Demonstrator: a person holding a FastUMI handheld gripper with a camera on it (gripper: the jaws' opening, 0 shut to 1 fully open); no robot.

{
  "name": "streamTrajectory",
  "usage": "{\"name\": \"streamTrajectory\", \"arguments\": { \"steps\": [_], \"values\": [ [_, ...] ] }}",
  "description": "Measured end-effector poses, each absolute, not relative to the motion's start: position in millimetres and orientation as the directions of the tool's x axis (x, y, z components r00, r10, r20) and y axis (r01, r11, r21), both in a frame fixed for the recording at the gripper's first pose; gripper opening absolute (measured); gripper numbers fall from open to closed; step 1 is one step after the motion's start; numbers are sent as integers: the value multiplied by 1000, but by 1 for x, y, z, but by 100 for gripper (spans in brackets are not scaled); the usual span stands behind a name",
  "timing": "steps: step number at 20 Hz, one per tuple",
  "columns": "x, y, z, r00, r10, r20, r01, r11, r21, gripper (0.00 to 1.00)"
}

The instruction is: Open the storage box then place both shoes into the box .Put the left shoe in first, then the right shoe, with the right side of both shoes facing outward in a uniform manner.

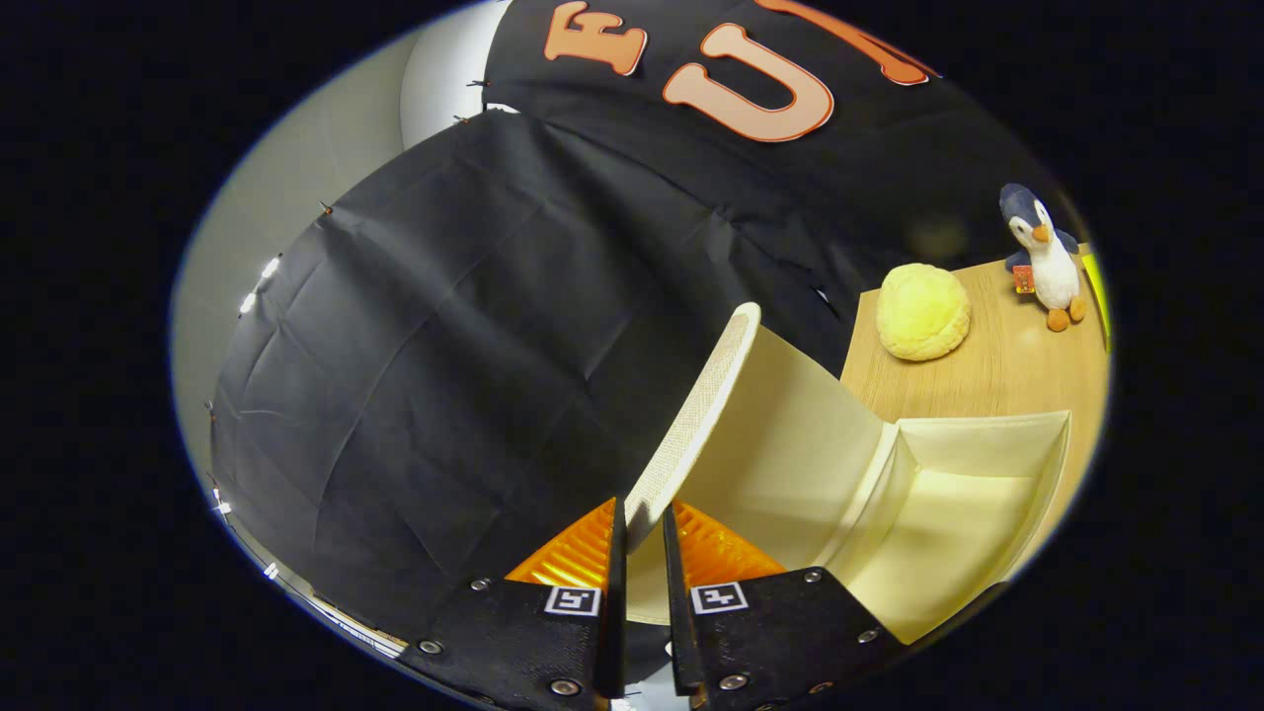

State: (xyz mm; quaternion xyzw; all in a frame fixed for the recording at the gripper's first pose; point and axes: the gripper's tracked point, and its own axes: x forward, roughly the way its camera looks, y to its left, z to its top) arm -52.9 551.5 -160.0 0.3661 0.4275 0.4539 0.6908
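The gripper is clenched on the raised lid of the storage box. Risk: the thin edge may slip free, dropping the lid shut.

The gripper, at the lower middle of the frame, has its two fingers drawn close together, pinching the raised lid edge between them, pointing upward.
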Motion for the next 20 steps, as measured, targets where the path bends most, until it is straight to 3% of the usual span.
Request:
{"name": "streamTrajectory", "arguments": {
  "steps": [2, 4, 5, 7, 13, 20],
  "values": [
    [-64, 560, -174, 213, 934, -288, -294, 342, 893, 20],
    [-80, 569, -191, 187, 928, -322, -292, 365, 884, 40],
    [-85, 568, -197, 176, 928, -330, -293, 369, 882, 60],
    [-85, 561, -200, 193, 924, -330, -271, 373, 887, 74],
    [-65, 475, -224, 332, 843, -424, -245, 511, 824, 84],
    [-51, 340, -283, 501, 642, -581, -241, 748, 619, 93]
  ]
}}
